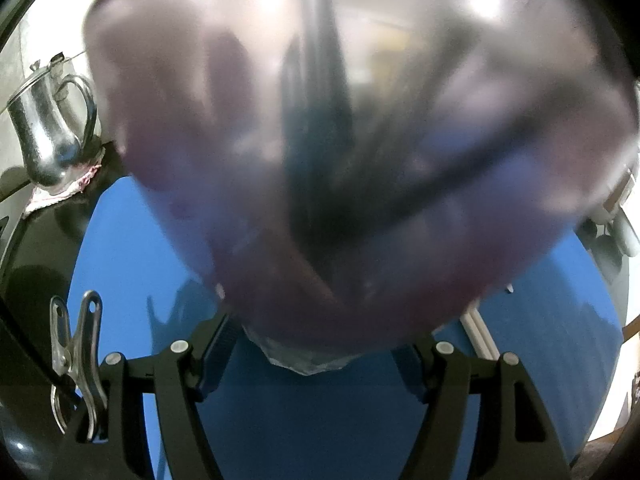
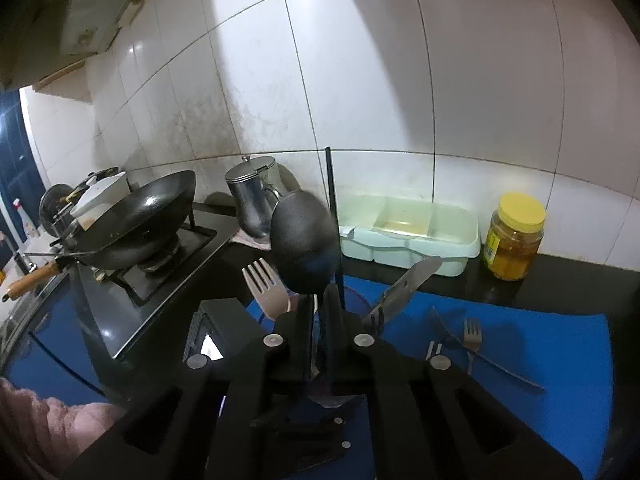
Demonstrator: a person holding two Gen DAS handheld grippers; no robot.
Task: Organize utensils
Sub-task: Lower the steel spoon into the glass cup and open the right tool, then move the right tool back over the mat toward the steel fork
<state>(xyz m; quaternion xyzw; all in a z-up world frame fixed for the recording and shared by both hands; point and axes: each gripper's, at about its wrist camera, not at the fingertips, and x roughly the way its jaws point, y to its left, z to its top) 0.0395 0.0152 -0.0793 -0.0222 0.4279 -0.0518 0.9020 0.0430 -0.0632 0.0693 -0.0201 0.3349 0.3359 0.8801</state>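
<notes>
A white tiled wall rises ahead of the tool, stained grey low down and lit in bright patches. Below it runs a black surface. To the left a gas stove sits under a range hood.

black wok, steel jug, yellow-lidded jar

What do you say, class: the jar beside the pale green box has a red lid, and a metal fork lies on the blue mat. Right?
Not quite. In the right wrist view the jar beside the pale green box has a yellow lid, not red. The metal fork does lie on the blue mat.
</notes>
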